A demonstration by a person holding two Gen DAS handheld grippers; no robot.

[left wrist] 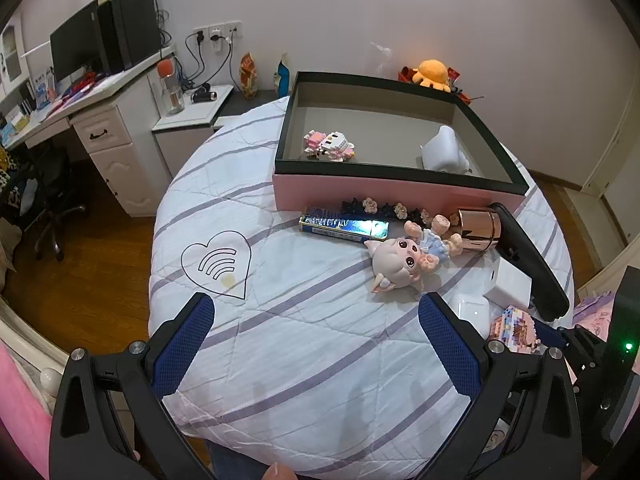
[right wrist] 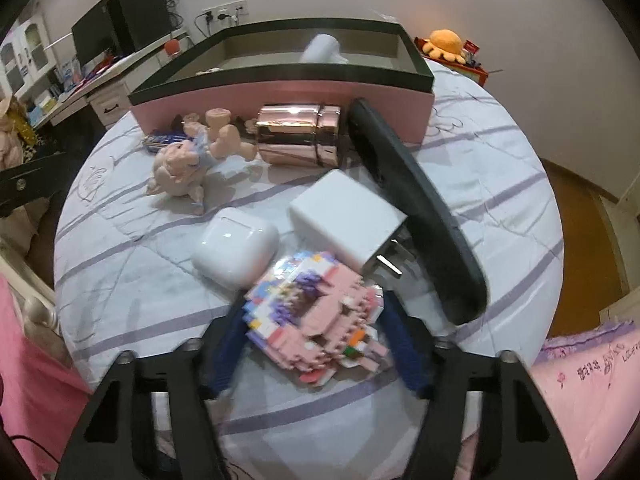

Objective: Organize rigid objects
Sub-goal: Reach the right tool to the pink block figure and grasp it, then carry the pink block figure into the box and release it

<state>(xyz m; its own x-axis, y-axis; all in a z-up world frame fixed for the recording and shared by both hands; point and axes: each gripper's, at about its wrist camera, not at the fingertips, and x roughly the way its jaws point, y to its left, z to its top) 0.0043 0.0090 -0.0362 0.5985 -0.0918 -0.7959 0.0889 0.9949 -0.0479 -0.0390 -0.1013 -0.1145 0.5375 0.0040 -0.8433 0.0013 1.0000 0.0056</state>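
A pink box with a dark rim (left wrist: pixel 392 194) stands at the back of the striped bed cover; inside lie a pink-white brick model (left wrist: pixel 328 145) and a white figure (left wrist: pixel 444 148). My left gripper (left wrist: pixel 316 300) hangs open over bare cover, with nothing between its blue pads. In the right wrist view my right gripper (right wrist: pixel 314 304) reaches down around a pink brick model (right wrist: pixel 320 320). Its blue pads (right wrist: pixel 228 340) lie against both sides of the model, though the frame is blurred. A white earbud case (right wrist: pixel 236 246) and a white charger (right wrist: pixel 348 220) lie just beyond it.
In front of the box lie a doll (left wrist: pixel 404 260), a rose-gold cylinder (right wrist: pixel 300 136), a long black object (right wrist: pixel 416 208), a blue pack (left wrist: pixel 344 226) and a flower hair clip (left wrist: pixel 376 206). A desk with a monitor (left wrist: pixel 76 46) stands left; wooden floor surrounds the bed.
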